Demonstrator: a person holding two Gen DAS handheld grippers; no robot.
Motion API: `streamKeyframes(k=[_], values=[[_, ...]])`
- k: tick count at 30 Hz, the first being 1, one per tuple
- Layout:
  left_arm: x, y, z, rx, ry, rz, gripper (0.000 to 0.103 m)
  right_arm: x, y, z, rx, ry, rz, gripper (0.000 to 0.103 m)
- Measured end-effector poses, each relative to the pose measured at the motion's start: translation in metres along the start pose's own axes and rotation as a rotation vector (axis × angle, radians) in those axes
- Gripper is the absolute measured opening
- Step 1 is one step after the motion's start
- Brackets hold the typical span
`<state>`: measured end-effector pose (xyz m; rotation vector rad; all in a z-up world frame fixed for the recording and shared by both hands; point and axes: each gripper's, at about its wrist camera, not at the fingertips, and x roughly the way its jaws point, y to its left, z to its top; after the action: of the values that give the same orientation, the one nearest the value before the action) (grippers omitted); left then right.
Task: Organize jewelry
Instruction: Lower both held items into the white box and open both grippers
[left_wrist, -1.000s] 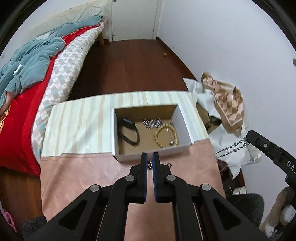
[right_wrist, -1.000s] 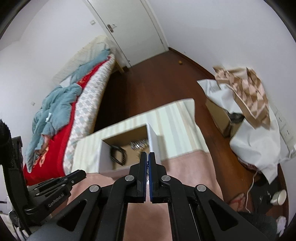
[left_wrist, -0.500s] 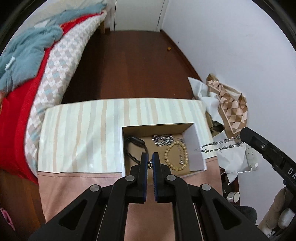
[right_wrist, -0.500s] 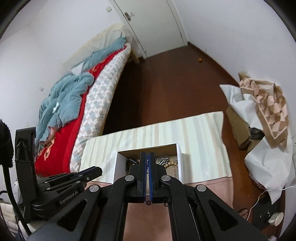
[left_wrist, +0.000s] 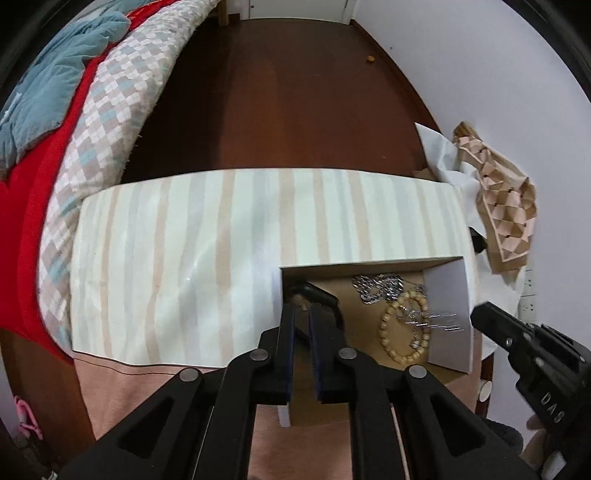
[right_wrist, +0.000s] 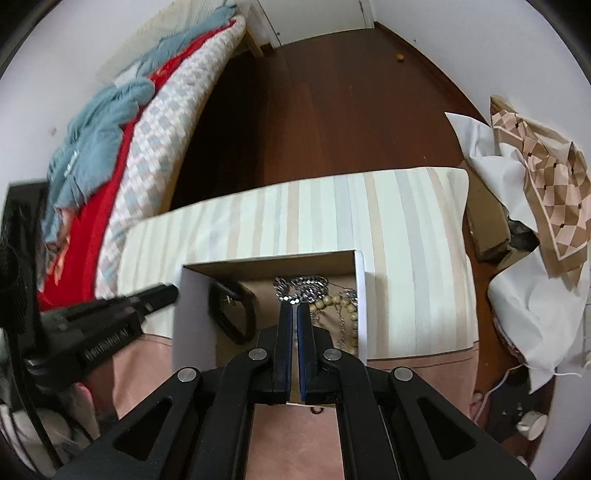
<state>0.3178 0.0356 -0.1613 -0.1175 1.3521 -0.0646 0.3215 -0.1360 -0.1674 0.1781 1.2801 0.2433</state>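
Note:
An open white box (left_wrist: 448, 295) (right_wrist: 192, 314) with a brown floor holds a black band (left_wrist: 321, 291) (right_wrist: 231, 314), a heap of silver chain (left_wrist: 376, 286) (right_wrist: 301, 286) and a wooden bead bracelet (left_wrist: 388, 325) (right_wrist: 352, 314). My left gripper (left_wrist: 303, 314) (right_wrist: 162, 293) points down over the box's left half, jaws opening a slit, nothing clearly between them. My right gripper (right_wrist: 294, 310) (left_wrist: 484, 314) hovers at the box's right wall, jaws also opening. A thin silver necklace (left_wrist: 436, 320) streaks, blurred, from its tip over the beads. The necklace's ring (right_wrist: 316, 408) hangs under the right jaws.
The box sits on a striped cloth (left_wrist: 184, 277) over a pink-covered table (left_wrist: 147, 387). A bed (left_wrist: 92, 129) with red and blue bedding runs along the left. Paper bags (left_wrist: 506, 221) and white wrapping lie by the right wall. Dark wood floor lies beyond.
Both grippers moved forward and down, from the box's near edge to over its inside. The necklace, stretched between them before, now trails only from the right tip. Both jaws have parted slightly.

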Motion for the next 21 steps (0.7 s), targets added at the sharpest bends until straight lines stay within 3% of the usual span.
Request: streamKeyframes(k=[1,3,4,5,7,10,12,14,16,21], values=[[-0.004,0.001,0.0,-0.002,-0.015,0.013,0.008,0.001,0.001,0.0,-0.01,0.007,-0.015,0.019],[-0.009,0.004,-0.001,-0.003,-0.037,0.038,0.009,0.0,0.002,-0.002,-0.029,0.005,-0.05,0.06],[-0.013,0.005,-0.003,-0.005,-0.05,0.056,0.018,-0.001,0.003,-0.003,-0.038,0.003,-0.068,0.065],[-0.015,0.007,-0.004,-0.006,-0.058,0.065,0.025,-0.003,0.004,-0.004,-0.042,-0.002,-0.073,0.065],[-0.022,0.01,-0.009,-0.012,-0.084,0.094,0.064,-0.007,0.005,-0.005,-0.052,-0.007,-0.103,0.065],[-0.034,0.013,-0.02,-0.018,-0.132,0.127,0.065,-0.011,0.006,-0.009,-0.069,-0.012,-0.157,0.068],[-0.038,0.014,-0.028,-0.022,-0.144,0.138,0.068,-0.013,0.008,-0.014,-0.085,-0.013,-0.199,0.08],[-0.04,0.013,-0.035,-0.022,-0.158,0.152,0.087,-0.013,0.01,-0.018,-0.095,-0.01,-0.224,0.09],[-0.042,0.013,-0.043,-0.019,-0.163,0.176,0.093,-0.013,0.011,-0.025,-0.101,-0.002,-0.25,0.099],[-0.045,0.009,-0.06,-0.007,-0.181,0.222,0.1,-0.015,0.014,-0.041,-0.112,-0.009,-0.301,0.103]])
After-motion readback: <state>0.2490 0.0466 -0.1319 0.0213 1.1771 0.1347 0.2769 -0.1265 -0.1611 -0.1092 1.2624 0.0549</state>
